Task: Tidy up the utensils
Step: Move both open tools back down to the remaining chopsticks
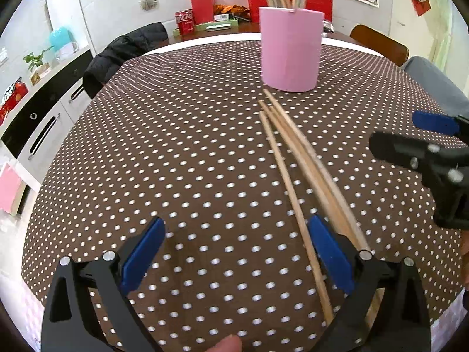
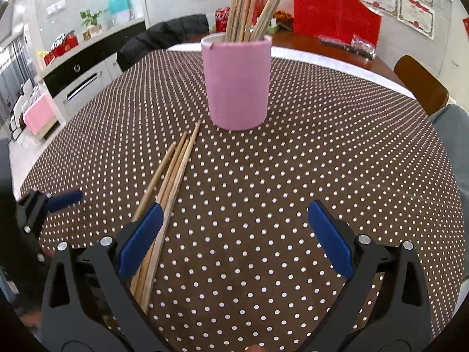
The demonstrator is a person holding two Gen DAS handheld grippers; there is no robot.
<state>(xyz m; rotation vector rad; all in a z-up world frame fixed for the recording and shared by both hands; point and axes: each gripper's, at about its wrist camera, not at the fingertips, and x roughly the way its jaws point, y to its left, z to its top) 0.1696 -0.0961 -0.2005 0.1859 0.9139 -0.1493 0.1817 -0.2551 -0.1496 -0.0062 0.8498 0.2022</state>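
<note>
Both hand-held grippers are hovering over the tabletop [image 2: 322,161], which is covered in a brown dotted cloth. The left hand-held gripper [image 1: 234,252] is standing released, its blue pads spread wide with nothing between them. The right hand-held gripper [image 2: 234,234] is likewise released and empty.

The loose chopsticks [image 1: 293,158], a bundle of about four, are lying flat on the cloth between the two tools. Their long axis is running roughly from the operator toward the pink cup [image 2: 239,85], with the far tips ending just short of the cup's base. The cup is standing upright and is already holding a number of chopsticks [image 2: 249,6] on end.

The relation governing the next move: in the left wrist view the bundle is passing just beside and under the right-hand pad; in the right wrist view it is passing beside and under the left-hand pad. Neither tool is straddling the bundle. Both are lying about equally near its near end, each offset to one side.

Judgement: sorting is partly done, with this bundle outstanding. Either tool would need a small sideways shift to bring the sticks between its pads, closing across the long axis. Risk: sticks rolling apart on closure.
</note>
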